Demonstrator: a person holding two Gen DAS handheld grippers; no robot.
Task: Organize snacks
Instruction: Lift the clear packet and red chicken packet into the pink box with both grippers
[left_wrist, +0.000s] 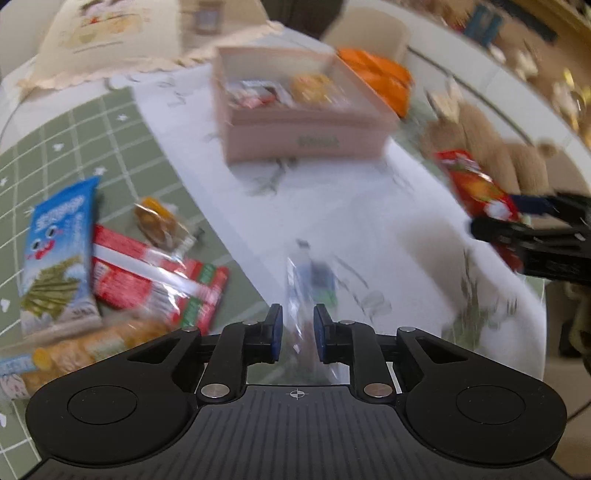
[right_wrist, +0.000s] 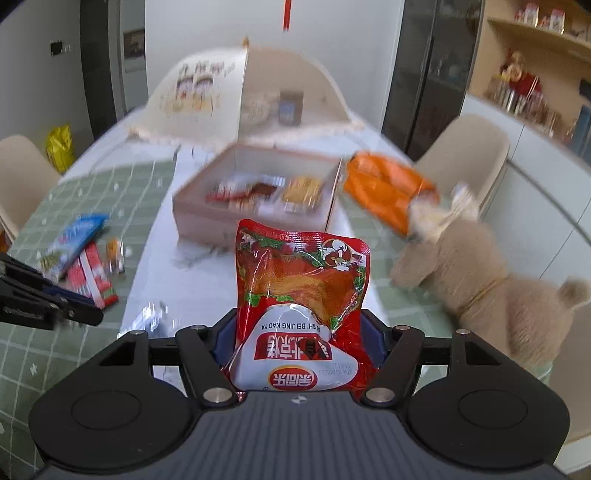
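- The red duck pouch (right_wrist: 303, 295) is gripped in the right claw (right_wrist: 301, 347), long axis aimed ahead at the pink box (right_wrist: 251, 221).
- A clear small packet (left_wrist: 308, 291) is pinched in the left claw (left_wrist: 297, 332); the box lies farther ahead on the worktop (left_wrist: 369, 206).

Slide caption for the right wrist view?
Right gripper holds a red roast-duck packet before the pink snack box.

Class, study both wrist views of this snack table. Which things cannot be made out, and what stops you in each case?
- Clear packet in the left gripper, left wrist view: print blurred; lower end hidden between the jaws.
- Pink box contents, both views: motion blur; near wall hides the bottom.
- Red pouch in the right gripper, right wrist view: lower end hidden by the gripper body.
- Orange snack pack, left wrist view: blurred, partly behind the gripper.
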